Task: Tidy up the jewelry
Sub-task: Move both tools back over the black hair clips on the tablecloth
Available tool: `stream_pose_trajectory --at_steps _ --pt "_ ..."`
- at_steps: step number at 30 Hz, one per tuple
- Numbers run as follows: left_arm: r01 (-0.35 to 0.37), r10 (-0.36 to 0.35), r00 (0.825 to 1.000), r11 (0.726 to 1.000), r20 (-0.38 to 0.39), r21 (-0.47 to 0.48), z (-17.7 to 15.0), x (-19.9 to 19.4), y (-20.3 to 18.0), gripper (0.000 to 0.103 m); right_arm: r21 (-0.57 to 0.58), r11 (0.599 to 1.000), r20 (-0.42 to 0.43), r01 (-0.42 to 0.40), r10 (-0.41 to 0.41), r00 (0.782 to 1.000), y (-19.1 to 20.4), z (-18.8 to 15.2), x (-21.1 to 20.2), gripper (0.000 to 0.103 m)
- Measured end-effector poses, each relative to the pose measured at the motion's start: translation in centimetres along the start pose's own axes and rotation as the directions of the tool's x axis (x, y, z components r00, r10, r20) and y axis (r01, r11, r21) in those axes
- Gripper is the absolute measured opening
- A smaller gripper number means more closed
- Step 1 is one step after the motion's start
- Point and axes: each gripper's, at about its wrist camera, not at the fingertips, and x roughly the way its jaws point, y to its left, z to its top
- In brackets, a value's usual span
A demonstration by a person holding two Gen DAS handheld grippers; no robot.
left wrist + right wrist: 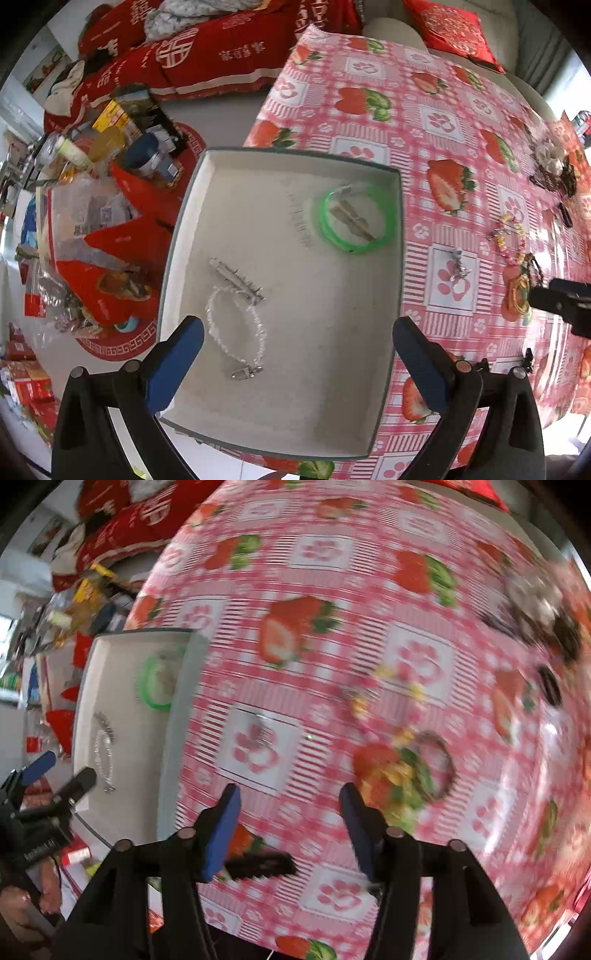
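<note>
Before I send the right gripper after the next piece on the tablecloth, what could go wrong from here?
The right wrist view is motion-blurred, so the colourful beaded pieces beside the open right gripper look tangled; you may lift several at once. The tray overhangs the table edge, so a push from the open left gripper could tip it, spilling the clear bead bracelet and green bangle.

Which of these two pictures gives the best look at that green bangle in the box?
The left wrist view. There the green bangle lies sharp and whole in the white box, ringed around a silvery clip. In the right wrist view the bangle is small, blurred, and partly cut off by the box wall.
</note>
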Motion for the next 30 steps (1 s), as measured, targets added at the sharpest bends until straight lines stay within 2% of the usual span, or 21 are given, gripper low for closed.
stream_pose_trajectory --at_steps 2,3,7,11,15,20,23,25,30 --pt "-0.005 0.005 1.000 1.000 -0.001 0.030 0.2 -0.1 -0.8 0.103 0.041 0.999 0.000 0.005 -0.005 1.000 -1.7 -0.9 -0.5 0.078" --pt "-0.012 0.012 1.000 0.999 -0.004 0.046 0.3 -0.1 -1.2 0.103 0.063 0.998 -0.001 0.011 -0.011 1.000 -2.6 -1.5 -0.7 0.079" --pt "-0.013 0.014 1.000 0.994 -0.013 0.112 0.4 -0.2 -3.3 0.103 0.145 0.988 -0.027 0.051 -0.047 0.999 -6.5 -3.9 -0.9 0.079" --pt "0.045 -0.039 0.999 0.976 -0.033 0.214 -0.3 -0.3 -6.1 0.103 0.193 0.979 -0.059 0.073 -0.062 0.996 -9.1 -6.2 -0.6 0.079" --pt "0.114 -0.101 0.993 0.927 -0.055 0.356 -2.1 -0.7 -9.9 0.103 0.193 0.977 -0.096 0.087 -0.069 0.993 -10.0 -8.0 0.3 0.079" --pt "0.151 -0.118 0.988 0.845 -0.096 0.513 -5.5 -0.2 -14.6 0.103 0.160 0.982 -0.136 0.097 -0.076 0.988 -9.9 -9.5 1.8 0.079" --pt "0.163 -0.107 0.985 0.817 -0.132 0.553 -7.1 1.0 -16.2 0.103 0.138 0.985 -0.153 0.099 -0.078 0.985 -9.7 -9.9 2.7 0.079" --pt "0.162 -0.094 0.984 0.814 -0.149 0.558 -7.8 1.9 -16.7 0.103 0.130 0.987 -0.160 0.096 -0.074 0.984 -9.6 -10.0 3.1 0.079" --pt "0.159 -0.079 0.982 0.831 -0.170 0.533 -7.9 3.4 -17.2 0.103 0.123 0.988 -0.176 0.091 -0.069 0.982 -9.0 -10.0 4.4 0.078"
